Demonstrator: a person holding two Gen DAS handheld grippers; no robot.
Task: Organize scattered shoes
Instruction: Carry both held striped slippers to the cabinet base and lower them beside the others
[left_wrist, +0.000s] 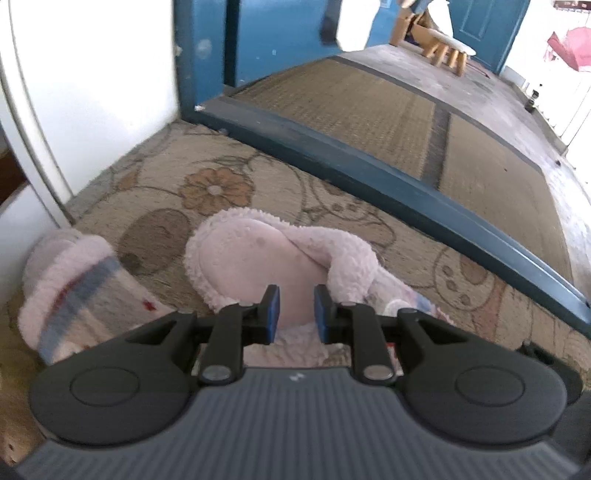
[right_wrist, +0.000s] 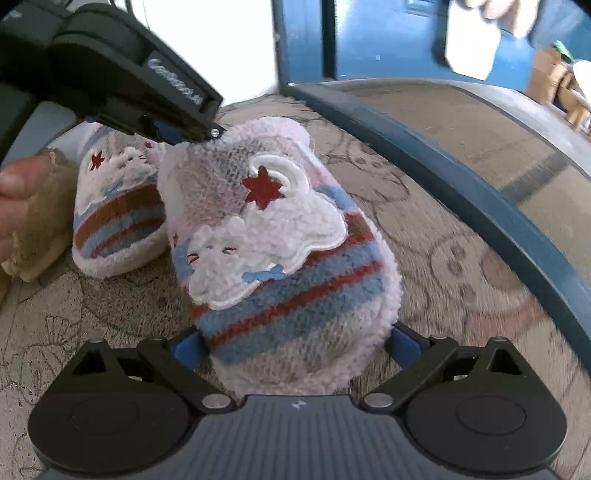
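A fluffy pink slipper (right_wrist: 280, 258) with blue and red stripes and a white cat patch lies on the floral carpet (right_wrist: 424, 236). My right gripper (right_wrist: 295, 345) is shut on its toe, one blue pad against each side. In the left wrist view the same slipper (left_wrist: 251, 266) shows its pink insole, toe toward me. My left gripper (left_wrist: 295, 310) hovers over that insole by the rim of the upper, its pads a little apart with nothing pinched. The left gripper (right_wrist: 207, 134) reaches that rim from the upper left. The matching slipper (right_wrist: 118, 214) (left_wrist: 70, 288) lies just to the left.
A blue door sill (left_wrist: 369, 173) crosses the floor beyond the slippers, with a woven mat (left_wrist: 351, 110) behind it. A white door frame (left_wrist: 37, 147) stands at the left. A hand (right_wrist: 14, 206) and a tan object (right_wrist: 40, 229) sit at the left edge.
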